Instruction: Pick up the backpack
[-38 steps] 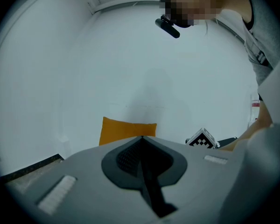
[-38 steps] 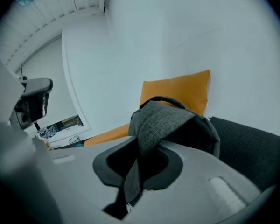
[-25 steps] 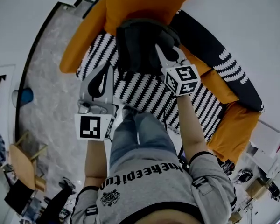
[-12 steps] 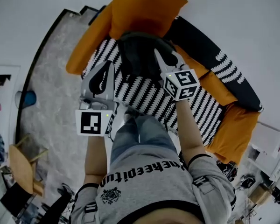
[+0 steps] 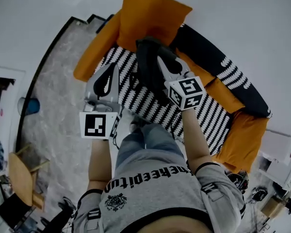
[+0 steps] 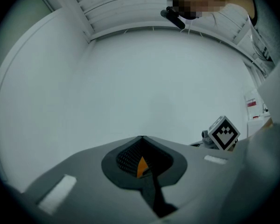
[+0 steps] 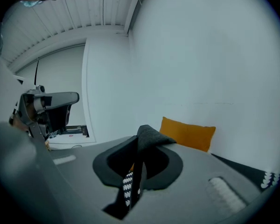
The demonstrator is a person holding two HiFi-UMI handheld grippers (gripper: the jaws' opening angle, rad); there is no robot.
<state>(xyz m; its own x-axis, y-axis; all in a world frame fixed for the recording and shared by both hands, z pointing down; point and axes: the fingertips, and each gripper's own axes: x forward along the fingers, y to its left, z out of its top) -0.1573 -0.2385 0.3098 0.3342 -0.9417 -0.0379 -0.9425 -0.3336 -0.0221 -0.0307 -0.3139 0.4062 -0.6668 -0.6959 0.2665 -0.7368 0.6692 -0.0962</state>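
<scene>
**Item 1, far left.** Grey marbled floor (image 5: 53, 101) beside the sofa. No task thing lies on it.

**Item 2.** Left gripper (image 5: 114, 71), held over the sofa's left part, just beside the backpack.
- Fingers are closed tip to tip with nothing seen between them; only a sliver of orange shows through the gap behind the tips.
- It points level at a bare white wall (image 6: 130, 78).
- It stands higher than a second ago.

**Item 3, centre.** Backpack (image 5: 148, 69), dark, in front of the orange cushion (image 5: 150, 13).
- A second ago it sat broad and slumped on the striped seat.
- Now it is drawn up into a narrower, taller shape and hangs from its top.
- Whether its base has left the seat cannot be told.

**Item 4.** Right gripper (image 5: 161, 61).
- Fingers are all but closed, clamped on a fold of dark fabric (image 7: 151, 135) at the backpack's top, probably a strap or handle.
- It has risen together with the bag.

**Item 5, right.** Sofa (image 5: 208, 115), with a black-and-white striped cover and more orange cushions at its right end.

**Assessment.** The lift looks under way, with the right gripper alone carrying the load. What remains is probably to raise the bag until it hangs clear. A grip on so thin a fold could slip.
</scene>
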